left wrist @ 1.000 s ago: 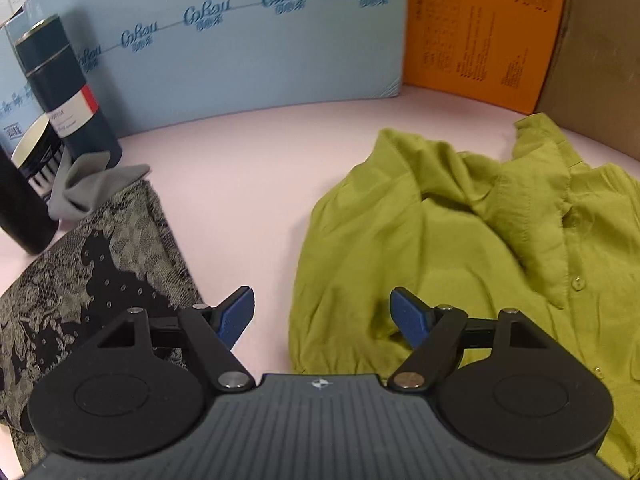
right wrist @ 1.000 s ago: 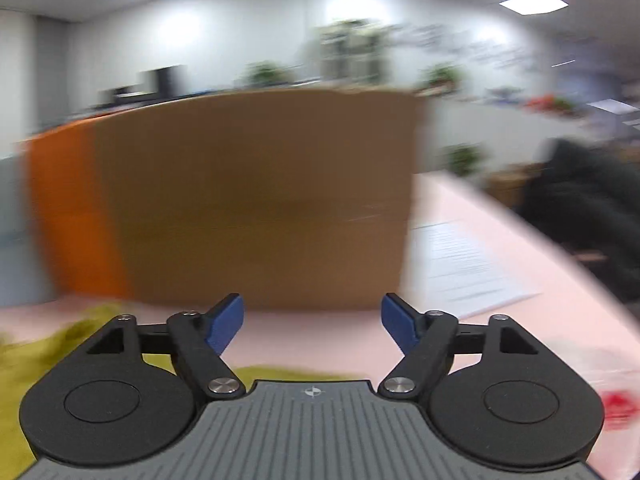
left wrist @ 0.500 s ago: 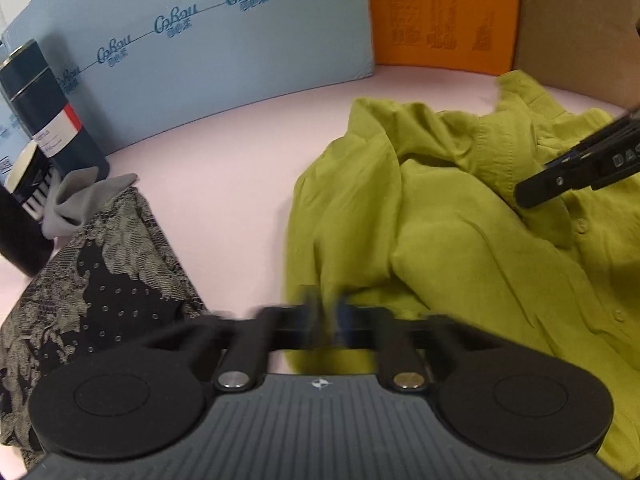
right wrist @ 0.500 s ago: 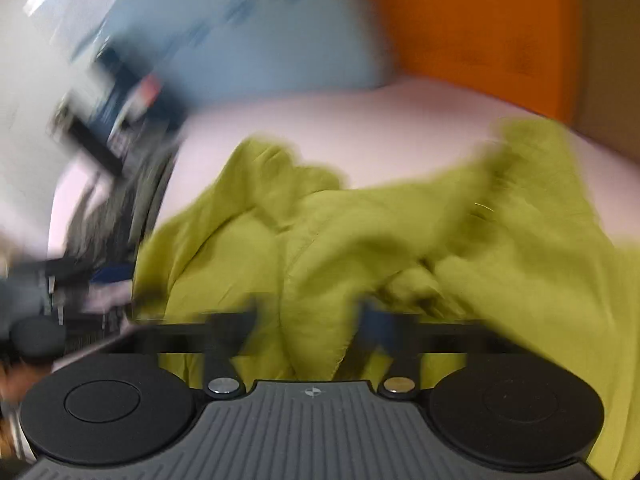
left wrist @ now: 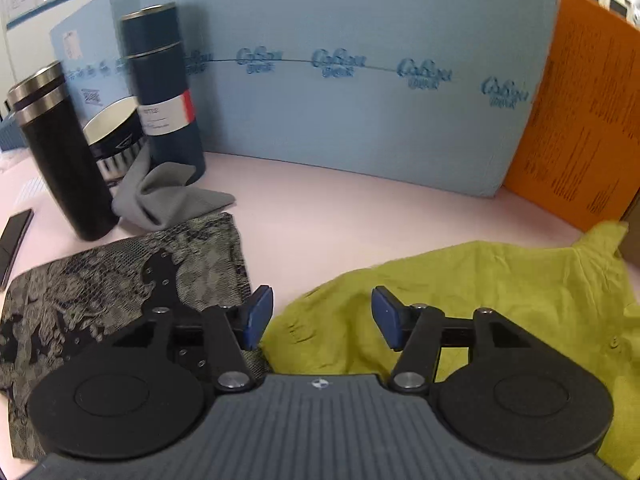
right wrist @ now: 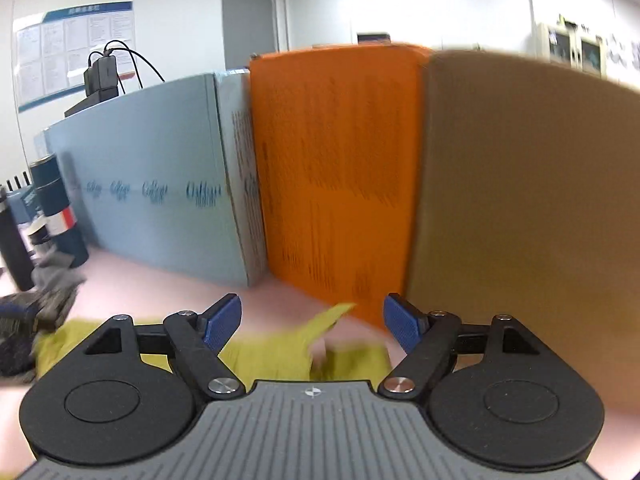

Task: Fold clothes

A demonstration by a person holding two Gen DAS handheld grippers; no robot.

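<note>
An olive-green button shirt [left wrist: 488, 300] lies crumpled on the pink table, in the lower right of the left wrist view. My left gripper [left wrist: 322, 318] is open and empty, just above the shirt's left edge. In the right wrist view the shirt [right wrist: 280, 350] shows blurred under and ahead of the fingers. My right gripper [right wrist: 312, 322] is open and empty above it. A folded black-and-grey lace garment [left wrist: 108, 288] lies to the left of the shirt.
Two dark flasks [left wrist: 164, 92] [left wrist: 60, 152], a cup [left wrist: 116, 136] and a grey cloth [left wrist: 168, 196] stand at the back left. A blue foam board [left wrist: 360, 100], an orange board [right wrist: 336, 184] and a brown cardboard [right wrist: 520, 220] wall off the table's back.
Both grippers closed about half a second ago and have opened again. Both cameras have tilted up from the shirt toward the boards; the right view is blurred from motion.
</note>
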